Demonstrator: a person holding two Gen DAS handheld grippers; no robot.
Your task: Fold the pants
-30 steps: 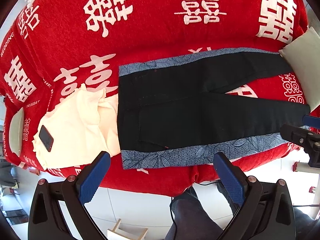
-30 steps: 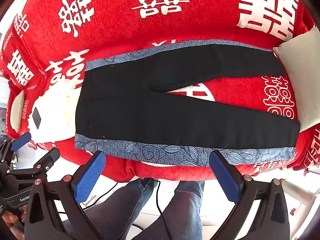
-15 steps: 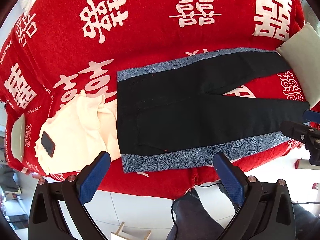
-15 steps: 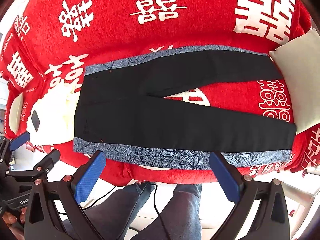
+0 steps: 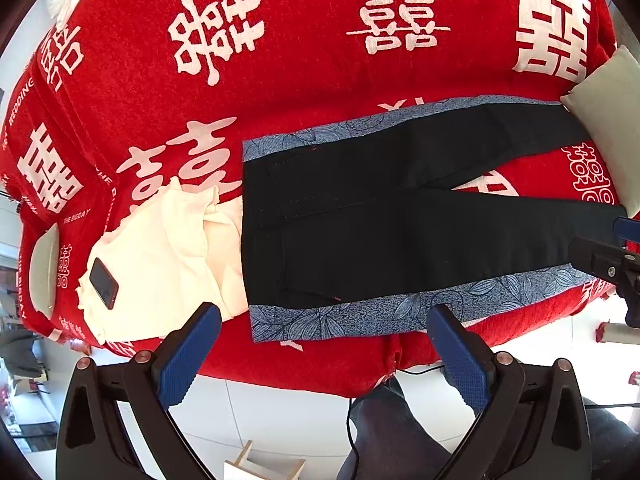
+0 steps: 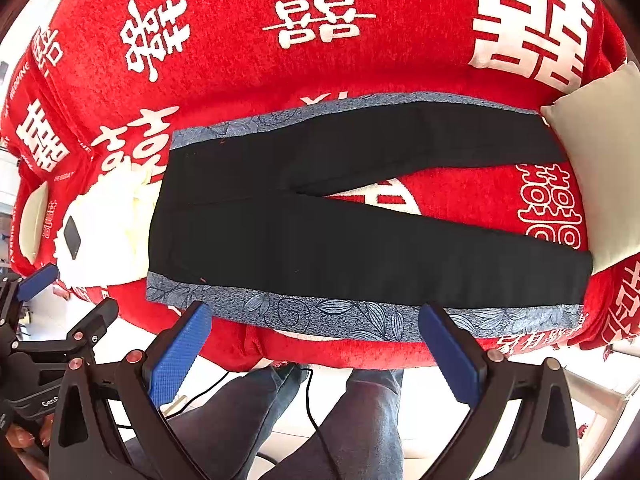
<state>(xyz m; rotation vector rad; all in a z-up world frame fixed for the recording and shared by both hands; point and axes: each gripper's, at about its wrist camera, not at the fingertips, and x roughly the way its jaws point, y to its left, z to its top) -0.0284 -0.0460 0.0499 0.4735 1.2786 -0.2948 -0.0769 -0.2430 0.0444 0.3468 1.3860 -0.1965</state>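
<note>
Red bedspread (image 5: 304, 80) carries the pants (image 6: 320, 236) spread flat and unfolded; both your left hand-held gripper (image 5: 324, 356) and right hand-held gripper (image 6: 316, 354) hover wide open, so grasp the near leg edge next.

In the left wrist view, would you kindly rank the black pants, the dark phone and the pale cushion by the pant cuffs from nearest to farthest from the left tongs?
1. Black pants with blue floral side stripes: straight ahead of the left tongs.
2. Dark phone: left, on cream cloth.
3. Pale cushion: far right, by the cuffs.
</note>
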